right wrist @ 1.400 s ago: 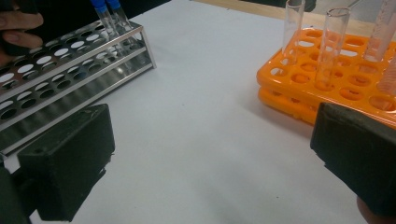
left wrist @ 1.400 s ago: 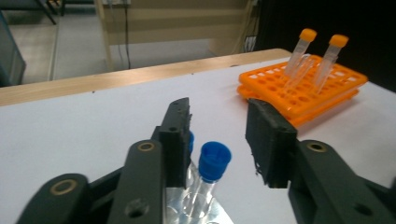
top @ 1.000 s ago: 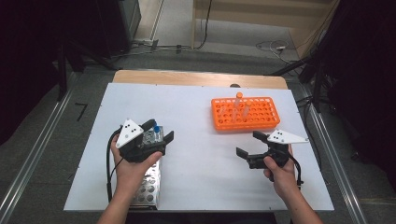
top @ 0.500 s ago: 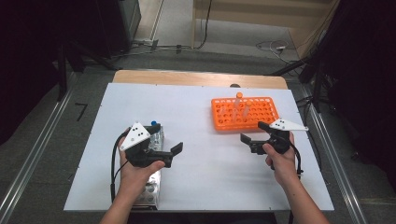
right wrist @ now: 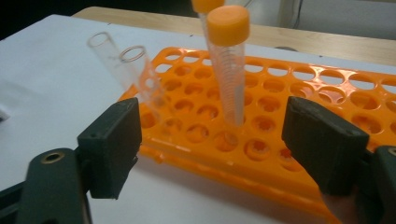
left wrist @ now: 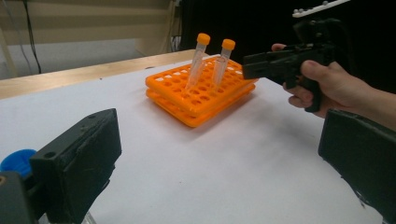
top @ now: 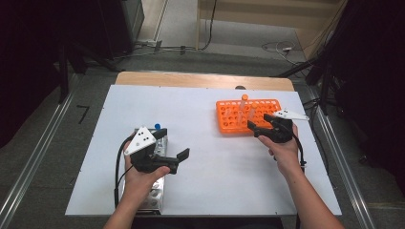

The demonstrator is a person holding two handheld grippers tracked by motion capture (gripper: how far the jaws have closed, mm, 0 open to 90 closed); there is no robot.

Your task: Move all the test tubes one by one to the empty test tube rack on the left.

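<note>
We see the orange-capped tube (right wrist: pixel 229 70) standing in the orange rack (top: pixel 231 119) at two o'clock on the white surface (top: pixel 210 191). Our right gripper (right wrist: pixel 212 144) has just been closing, its jaws apart and flanking the tube untouched. Our left gripper (top: pixel 174 160), at seven o'clock, gapes empty.

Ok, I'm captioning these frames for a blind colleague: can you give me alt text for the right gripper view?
The right gripper, jaws open, faces an orange-capped tube standing in an orange rack on a white table. Two clear uncapped tubes lean in the rack to the left, and a second orange cap shows behind at the top edge.
</note>
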